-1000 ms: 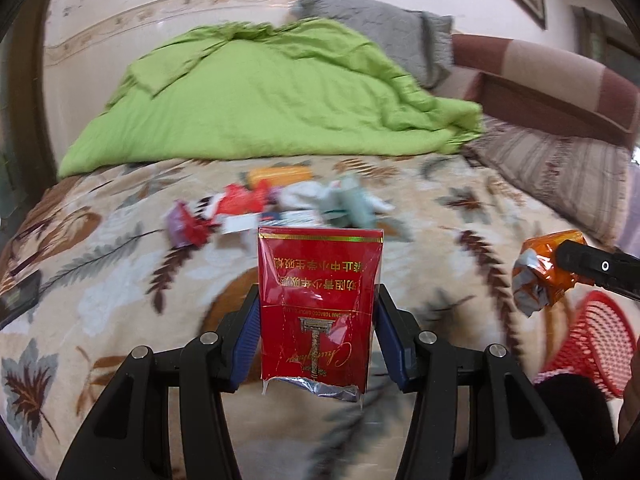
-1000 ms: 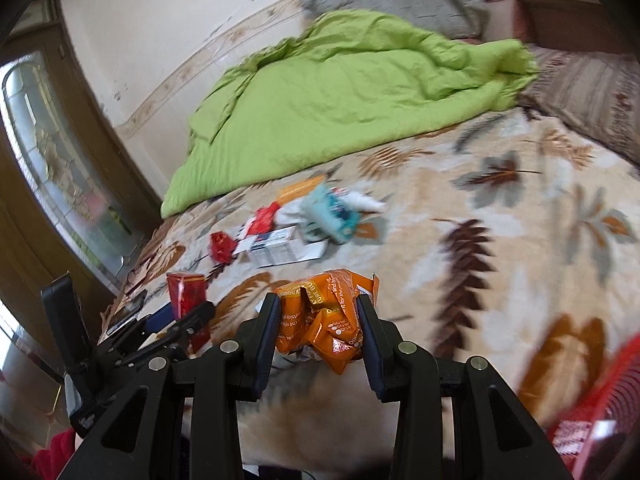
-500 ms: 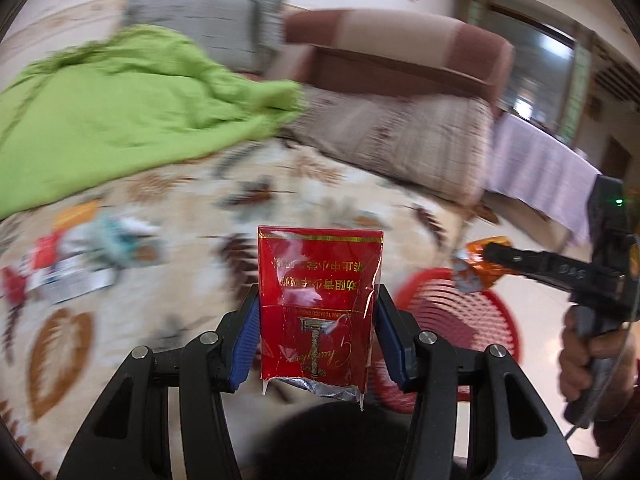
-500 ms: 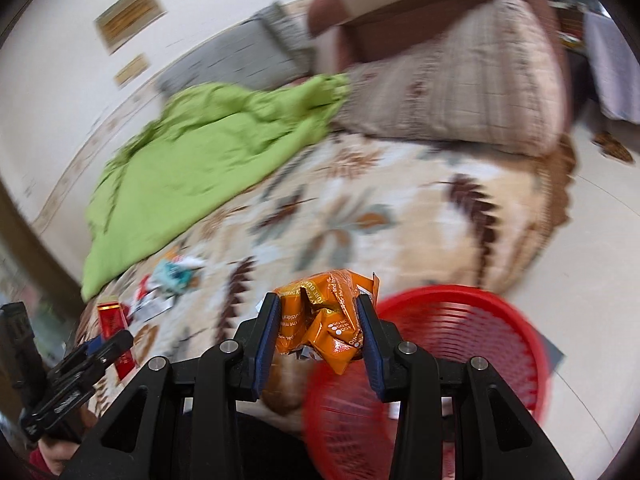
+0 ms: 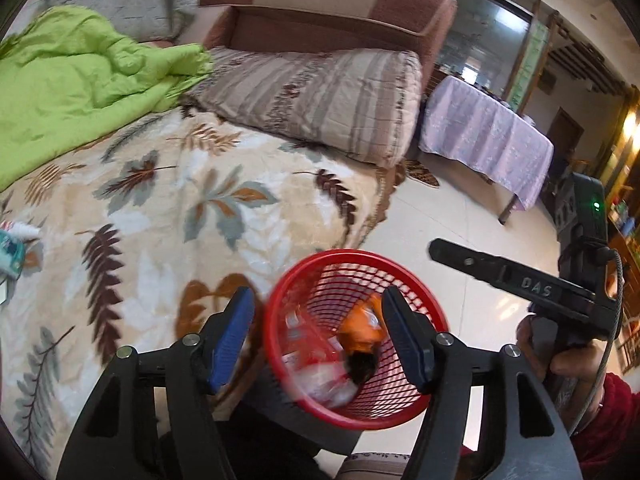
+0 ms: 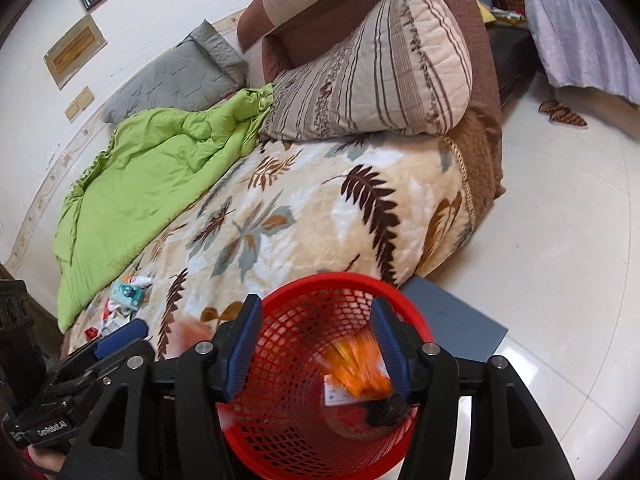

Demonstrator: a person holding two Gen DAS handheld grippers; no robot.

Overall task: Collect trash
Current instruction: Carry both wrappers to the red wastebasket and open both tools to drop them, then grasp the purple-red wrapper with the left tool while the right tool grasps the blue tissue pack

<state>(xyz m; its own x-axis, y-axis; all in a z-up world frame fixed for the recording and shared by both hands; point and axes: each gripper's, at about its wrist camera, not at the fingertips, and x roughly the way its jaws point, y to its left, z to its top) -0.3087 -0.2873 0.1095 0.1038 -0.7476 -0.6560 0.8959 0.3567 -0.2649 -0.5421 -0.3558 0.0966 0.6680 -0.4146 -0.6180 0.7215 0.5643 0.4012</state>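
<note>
A red mesh basket (image 5: 352, 255) stands on the floor by the bed's edge. My left gripper (image 5: 320, 336) hangs over it with its jaws opening, and the red packet (image 5: 306, 332), blurred, drops free between them. An orange wrapper (image 5: 362, 326) lies inside the basket. Above the same basket (image 6: 320, 280) my right gripper (image 6: 314, 350) has its jaws opening too, and the orange wrapper (image 6: 360, 374) falls blurred below them. The right gripper (image 5: 440, 248) also shows side-on in the left wrist view. Several wrappers (image 6: 128, 294) lie on the leaf-patterned blanket (image 6: 304, 216).
A green quilt (image 5: 72, 80), a striped pillow (image 5: 320, 100) and a grey pillow (image 6: 180, 76) lie on the bed against a brown headboard (image 5: 328, 4). A table under a lilac cloth (image 5: 488, 136) stands across the pale tiled floor (image 6: 560, 220). A grey mat (image 6: 452, 320) lies under the basket.
Both grippers swung from the bed to above the red basket. Their jaws spread, and the red packet and the orange wrapper left them and fell towards the basket.
</note>
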